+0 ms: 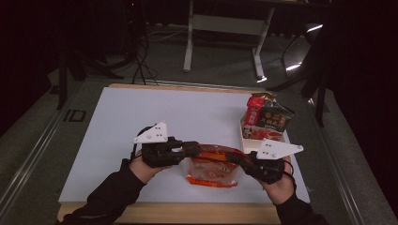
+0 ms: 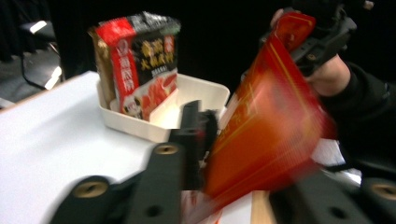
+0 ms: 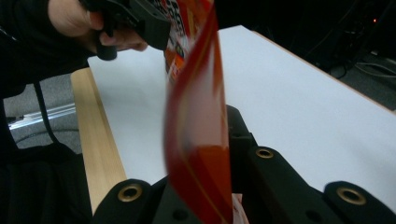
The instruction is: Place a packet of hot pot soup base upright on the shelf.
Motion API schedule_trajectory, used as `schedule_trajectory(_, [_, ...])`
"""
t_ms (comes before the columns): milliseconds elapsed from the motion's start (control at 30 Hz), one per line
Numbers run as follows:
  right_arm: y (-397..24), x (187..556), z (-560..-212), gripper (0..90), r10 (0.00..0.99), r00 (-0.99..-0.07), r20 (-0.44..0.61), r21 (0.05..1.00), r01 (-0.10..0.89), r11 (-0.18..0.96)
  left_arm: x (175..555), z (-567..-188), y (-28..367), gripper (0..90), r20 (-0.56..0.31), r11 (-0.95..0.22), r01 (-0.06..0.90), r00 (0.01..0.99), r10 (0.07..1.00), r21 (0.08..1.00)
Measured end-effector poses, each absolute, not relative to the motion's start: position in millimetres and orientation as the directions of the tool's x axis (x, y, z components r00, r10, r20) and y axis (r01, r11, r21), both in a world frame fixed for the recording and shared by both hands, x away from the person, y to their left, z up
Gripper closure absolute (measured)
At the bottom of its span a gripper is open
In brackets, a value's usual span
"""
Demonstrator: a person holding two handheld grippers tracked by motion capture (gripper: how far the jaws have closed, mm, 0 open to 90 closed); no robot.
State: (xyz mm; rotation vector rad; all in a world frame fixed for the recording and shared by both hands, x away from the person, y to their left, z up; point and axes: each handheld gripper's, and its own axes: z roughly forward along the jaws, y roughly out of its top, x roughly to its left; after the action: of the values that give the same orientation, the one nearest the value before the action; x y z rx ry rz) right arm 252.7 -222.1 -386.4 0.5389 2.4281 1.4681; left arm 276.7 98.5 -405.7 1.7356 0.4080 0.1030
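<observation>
High view: red packet (image 1: 212, 169) stretched left-right, just before white tray (image 1: 248, 140); left gripper (image 1: 195, 149) loosening, right gripper (image 1: 233, 158) pinching it.

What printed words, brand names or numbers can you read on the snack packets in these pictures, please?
None can be read.
Red and black packet in the white tray: large light characters, too blurred to read.
Red packet between the two grippers: yellow print, motion-blurred, unreadable.
</observation>
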Motion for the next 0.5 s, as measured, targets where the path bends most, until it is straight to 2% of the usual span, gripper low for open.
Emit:
schedule_trajectory(233, [-220.7,256.0,-378.3,90.0,0.451,-0.892,-0.035,0.894,0.175,0.413,275.2,-405.7,103.0,38.7,-0.16,-0.128,0.225,0.907,0.391,0.966])
schedule_trajectory(400, [-222.5,256.3,-366.3,90.0,0.461,-0.886,-0.042,0.906,0.161,0.392,276.0,-406.2,109.5,24.2,-0.228,-0.078,0.278,0.894,0.386,0.958])
schedule_trajectory(467, [-223.3,255.9,-361.4,90.0,0.469,-0.882,-0.052,0.909,0.153,0.389,275.1,-407.8,110.0,14.9,-0.217,-0.084,0.268,0.896,0.388,0.96])
schedule_trajectory(500, [-223.8,256.0,-359.2,90.0,0.472,-0.88,-0.05,0.911,0.153,0.383,274.7,-409.1,110.1,14.6,-0.21,-0.087,0.263,0.895,0.395,0.961])
